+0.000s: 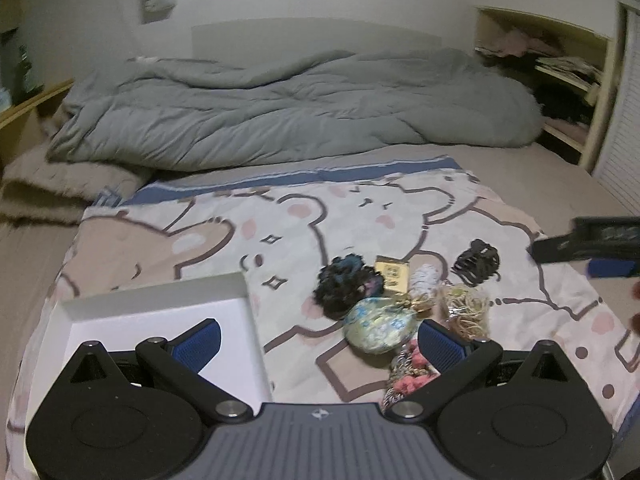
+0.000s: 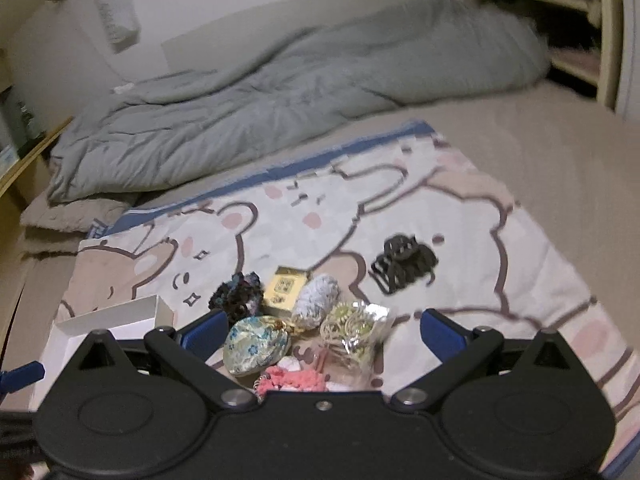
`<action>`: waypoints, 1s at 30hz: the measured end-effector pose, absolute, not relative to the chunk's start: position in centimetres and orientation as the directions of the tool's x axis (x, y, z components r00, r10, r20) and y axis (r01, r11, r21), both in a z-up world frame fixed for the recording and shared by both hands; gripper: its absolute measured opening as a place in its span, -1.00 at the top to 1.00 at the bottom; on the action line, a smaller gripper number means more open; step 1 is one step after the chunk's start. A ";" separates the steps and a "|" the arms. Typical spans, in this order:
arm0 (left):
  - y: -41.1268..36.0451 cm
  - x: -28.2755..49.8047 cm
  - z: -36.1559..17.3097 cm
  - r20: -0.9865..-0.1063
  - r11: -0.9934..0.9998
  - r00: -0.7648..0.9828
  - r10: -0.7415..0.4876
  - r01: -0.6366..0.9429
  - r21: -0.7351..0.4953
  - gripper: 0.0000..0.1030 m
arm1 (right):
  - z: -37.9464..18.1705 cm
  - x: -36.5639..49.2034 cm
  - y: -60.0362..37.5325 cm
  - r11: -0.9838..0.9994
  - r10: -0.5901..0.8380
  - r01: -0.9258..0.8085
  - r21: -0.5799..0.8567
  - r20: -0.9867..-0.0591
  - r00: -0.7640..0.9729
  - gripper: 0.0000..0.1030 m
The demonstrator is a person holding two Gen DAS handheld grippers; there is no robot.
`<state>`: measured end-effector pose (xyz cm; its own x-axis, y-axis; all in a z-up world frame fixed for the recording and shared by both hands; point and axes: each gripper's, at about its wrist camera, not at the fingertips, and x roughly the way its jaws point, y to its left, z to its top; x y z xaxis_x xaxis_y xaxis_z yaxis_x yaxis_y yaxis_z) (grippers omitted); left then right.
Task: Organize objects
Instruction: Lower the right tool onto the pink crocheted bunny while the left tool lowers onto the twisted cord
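A white open box (image 1: 160,332) lies on the bear-print cloth (image 1: 280,232) at the left; it also shows in the right wrist view (image 2: 116,324). A cluster of small items lies to its right: a dark scrunchie (image 1: 346,284), a yellow box (image 1: 393,276), a blue-green floral pouch (image 1: 378,328), a black hair claw (image 1: 478,266), a bag of rubber bands (image 1: 468,312), a pink item (image 1: 412,376). My left gripper (image 1: 320,340) is open and empty above the cloth, its left finger over the box. My right gripper (image 2: 324,332) is open and empty just above the pouch (image 2: 256,344) and bag (image 2: 352,332).
A grey duvet (image 1: 280,108) is bunched at the far end of the bed. A beige folded blanket (image 1: 60,188) lies at the left. A wooden shelf unit (image 1: 560,72) with clutter stands at the back right. The right gripper shows at the left view's right edge (image 1: 600,248).
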<state>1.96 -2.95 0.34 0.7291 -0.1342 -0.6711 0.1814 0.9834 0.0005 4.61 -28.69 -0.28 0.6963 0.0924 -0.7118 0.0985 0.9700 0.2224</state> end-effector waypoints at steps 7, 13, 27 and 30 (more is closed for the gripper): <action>-3.5 5.5 -0.3 -0.721 0.986 0.678 -0.141 0.161 -0.042 -1.00 | -3.5 6.3 -27.6 0.950 0.073 0.193 0.247 -0.774 0.629 -1.00; -2.6 7.6 -1.9 -0.748 0.983 0.639 -0.181 0.135 -0.122 -1.00 | -7.0 7.4 -26.4 0.921 0.158 0.224 0.319 -0.831 0.534 -1.00; -3.0 10.4 -7.0 -0.784 0.951 0.555 -0.278 0.275 -0.143 -1.00 | -15.5 9.0 -28.0 0.834 0.293 0.376 0.404 -0.902 0.318 -0.32; -3.1 11.1 -8.1 -0.805 0.943 0.505 -0.312 0.267 -0.198 -0.97 | -15.7 9.4 -27.8 0.821 0.335 0.368 0.437 -0.890 0.311 -0.27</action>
<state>11.10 -3.05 -8.07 0.5048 -0.3115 -0.8051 0.2668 0.9432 -0.1977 9.38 -27.76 -15.75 0.3107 0.3348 -0.8896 0.3677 0.8207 0.4373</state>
